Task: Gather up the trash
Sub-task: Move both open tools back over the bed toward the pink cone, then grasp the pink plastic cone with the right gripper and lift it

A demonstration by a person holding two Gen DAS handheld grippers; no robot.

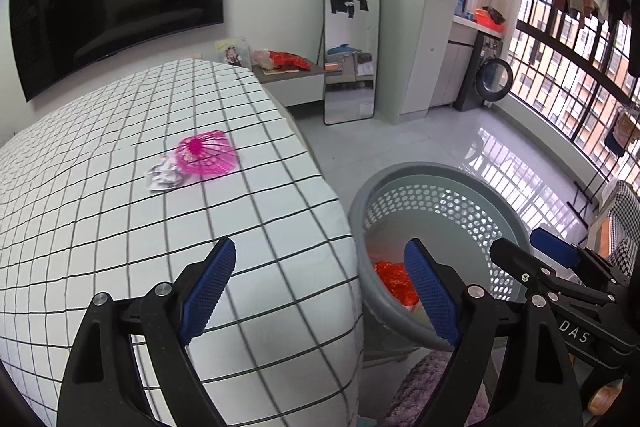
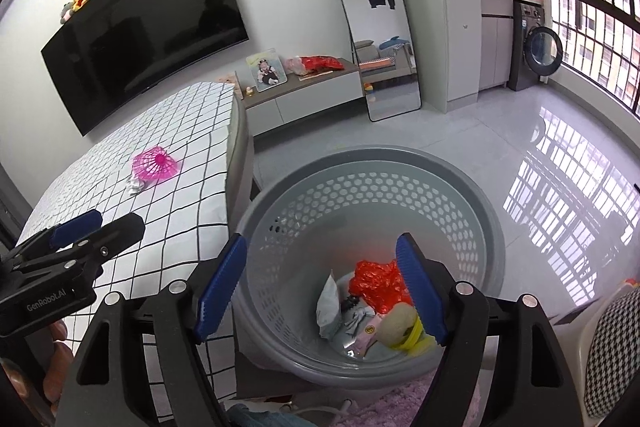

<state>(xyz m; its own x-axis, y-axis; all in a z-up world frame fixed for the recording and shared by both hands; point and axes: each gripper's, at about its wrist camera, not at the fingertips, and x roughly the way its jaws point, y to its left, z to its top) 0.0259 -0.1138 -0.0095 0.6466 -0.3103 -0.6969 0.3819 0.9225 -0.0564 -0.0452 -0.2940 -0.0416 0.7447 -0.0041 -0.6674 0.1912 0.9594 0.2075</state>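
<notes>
**Both grippers empty, basket part-filled, two pieces on the bed**

My left gripper (image 1: 320,287) hangs over the corner of the bed (image 1: 120,247), its blue pads spread wide with nothing between them. One pad sits over the checked white sheet, the other over the rim of the grey basket (image 1: 460,179). I have hold of nothing on this side.

My right gripper (image 2: 322,293) is directly above the basket (image 2: 400,195), pointing down into it. Its pads are also well apart and nothing is pinched between them. Through the gap I see what lies on the basket floor: a crumpled red plastic bag (image 2: 376,283), a pale grey pouch (image 2: 330,307) standing on edge, a small pink wrapper (image 2: 370,331), and a beige lump (image 2: 396,319) resting against something yellow (image 2: 414,337). A small dark scrap lies between the pouch and the red bag; I cannot make out what it is.

The basket stands on the floor just beside the bed's corner, with a purple shaggy rug (image 2: 400,403) at its near side.

On the bed, well away from both of my grippers, a pink plastic mesh piece (image 1: 208,155) lies on the sheet, and a crumpled white-and-silver wrapper (image 1: 164,177) lies touching its near-left edge.

From the left wrist view my right gripper shows at the far right, beyond the basket rim. From the right wrist view my left gripper (image 2: 96,227) shows at the left edge, above the sheet.
</notes>
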